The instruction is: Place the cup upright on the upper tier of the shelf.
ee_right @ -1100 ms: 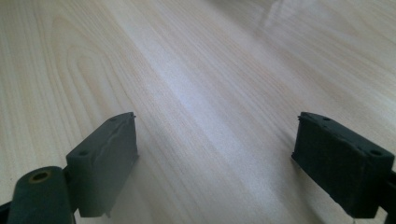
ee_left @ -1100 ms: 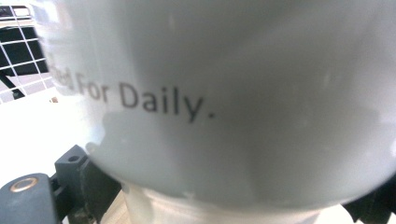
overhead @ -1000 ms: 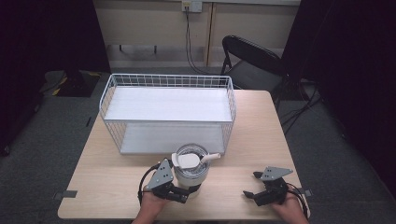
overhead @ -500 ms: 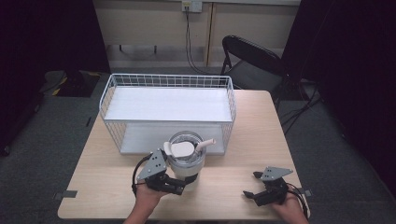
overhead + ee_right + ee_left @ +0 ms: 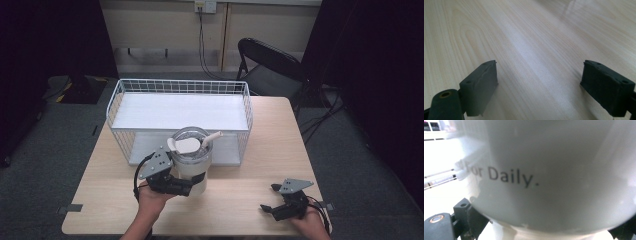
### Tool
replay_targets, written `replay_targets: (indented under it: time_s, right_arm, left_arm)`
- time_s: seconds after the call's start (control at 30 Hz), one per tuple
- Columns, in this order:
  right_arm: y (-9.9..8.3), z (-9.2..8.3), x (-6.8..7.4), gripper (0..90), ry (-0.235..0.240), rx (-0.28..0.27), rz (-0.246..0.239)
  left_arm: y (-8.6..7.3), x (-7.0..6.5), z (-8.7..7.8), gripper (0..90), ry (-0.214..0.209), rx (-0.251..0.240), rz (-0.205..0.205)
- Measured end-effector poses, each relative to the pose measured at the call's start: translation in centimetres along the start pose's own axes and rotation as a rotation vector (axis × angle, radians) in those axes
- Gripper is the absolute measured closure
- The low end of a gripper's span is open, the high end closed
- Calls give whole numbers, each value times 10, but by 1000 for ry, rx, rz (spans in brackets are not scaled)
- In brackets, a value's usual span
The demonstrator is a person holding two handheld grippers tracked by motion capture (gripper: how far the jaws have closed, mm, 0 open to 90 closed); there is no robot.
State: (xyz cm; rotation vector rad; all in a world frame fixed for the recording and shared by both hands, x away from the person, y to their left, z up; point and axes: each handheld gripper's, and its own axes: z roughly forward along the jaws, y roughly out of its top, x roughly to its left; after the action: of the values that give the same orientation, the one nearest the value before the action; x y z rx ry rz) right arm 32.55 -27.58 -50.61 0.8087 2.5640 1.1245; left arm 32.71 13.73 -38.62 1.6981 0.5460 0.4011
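Note:
A white tumbler (image 5: 191, 162) with a clear lid and a white straw is held off the table just in front of the wire basket (image 5: 120, 95). My left gripper (image 5: 192, 184) is shut on its lower body. Up close in the left gripper view, the tumbler (image 5: 554, 170) carries grey lettering and the black jaws press its sides. My right gripper (image 5: 269, 200) rests open near the table's front right. In the right gripper view, the right gripper (image 5: 539, 87) has only bare wood between its jaws.
The white wire basket stands at the back middle of the wooden table (image 5: 280, 130), with a white shelf board inside. A black folding chair (image 5: 270, 67) stands behind the table's right corner. Cables hang down the back wall.
My left gripper has carried the tumbler up and forward, closer to the basket's front wall. The right gripper has stayed where it was.

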Motion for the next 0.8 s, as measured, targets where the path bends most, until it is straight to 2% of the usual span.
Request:
replay_targets:
  time_s: [0.17,0.43,0.8]
  right_arm:
    - [0,0,0,128,0,0,0]
    - [0,0,0,128,0,0,0]
    - [0,0,0,128,0,0,0]
  left_arm:
    - [9,3,-1,87,3,-12,-11]
    - [25,7,-4,87,13,-21,-3]
    - [46,16,-8,87,29,-21,-28]
